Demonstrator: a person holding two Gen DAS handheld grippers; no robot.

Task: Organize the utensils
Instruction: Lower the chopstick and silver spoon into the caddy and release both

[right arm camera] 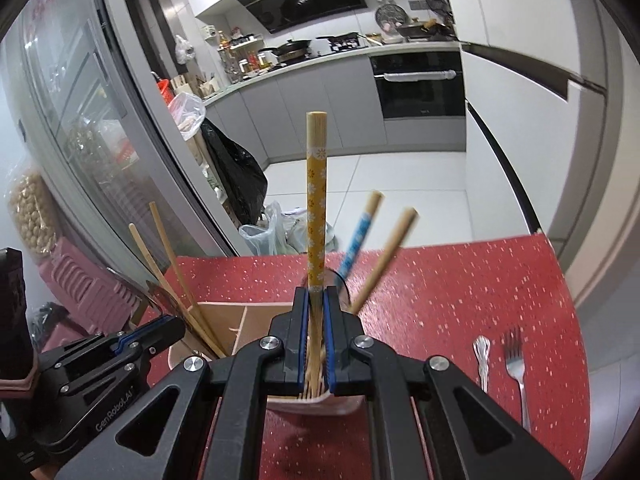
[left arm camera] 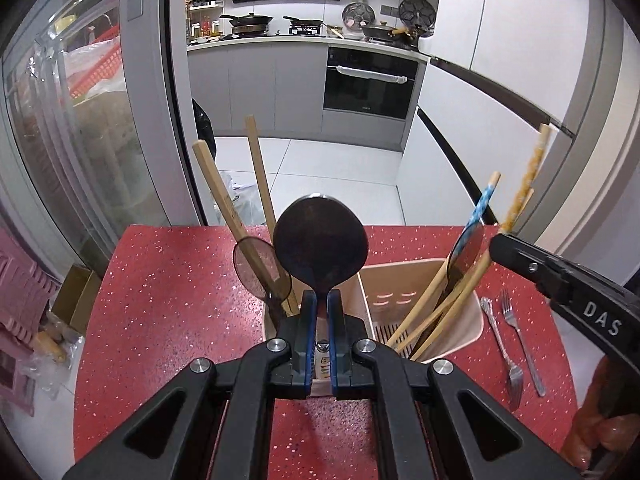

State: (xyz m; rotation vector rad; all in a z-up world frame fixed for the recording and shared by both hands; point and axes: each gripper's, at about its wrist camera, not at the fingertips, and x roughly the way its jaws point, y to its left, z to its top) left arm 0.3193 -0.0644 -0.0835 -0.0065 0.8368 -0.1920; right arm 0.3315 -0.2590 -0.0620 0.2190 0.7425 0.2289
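The left gripper [left arm camera: 322,312] is squeezed tight on the thin neck of a dark brown wooden spoon with a round bowl [left arm camera: 320,246]. The spoon stands straight up, and its bowl rises just past the blue finger pads [left arm camera: 307,344]. It is over the middle part of a beige plastic utensil holder with slotted walls [left arm camera: 400,280], which sits on a red speckled countertop [left arm camera: 160,320].

The right gripper [right arm camera: 316,312] is squeezed tight on a yellow chopstick with white flowers [right arm camera: 317,200]. That chopstick points straight up between the fingers, with its low end down in the right part of the holder [right arm camera: 256,320]. Just behind it lean a blue patterned chopstick [right arm camera: 358,236] and a plain wooden chopstick [right arm camera: 384,258], both blurry.

In the left part of the holder stand 2 long plain wooden chopsticks [left arm camera: 240,216] and a see-through brown spoon [left arm camera: 258,266].

To the right of the holder, 2 silver metal forks [left arm camera: 516,344] lie flat on the countertop, near each other.

Farther off are a white tile floor [left arm camera: 320,184], a black built-in oven [left arm camera: 368,80], and pans on a stove [left arm camera: 248,24].
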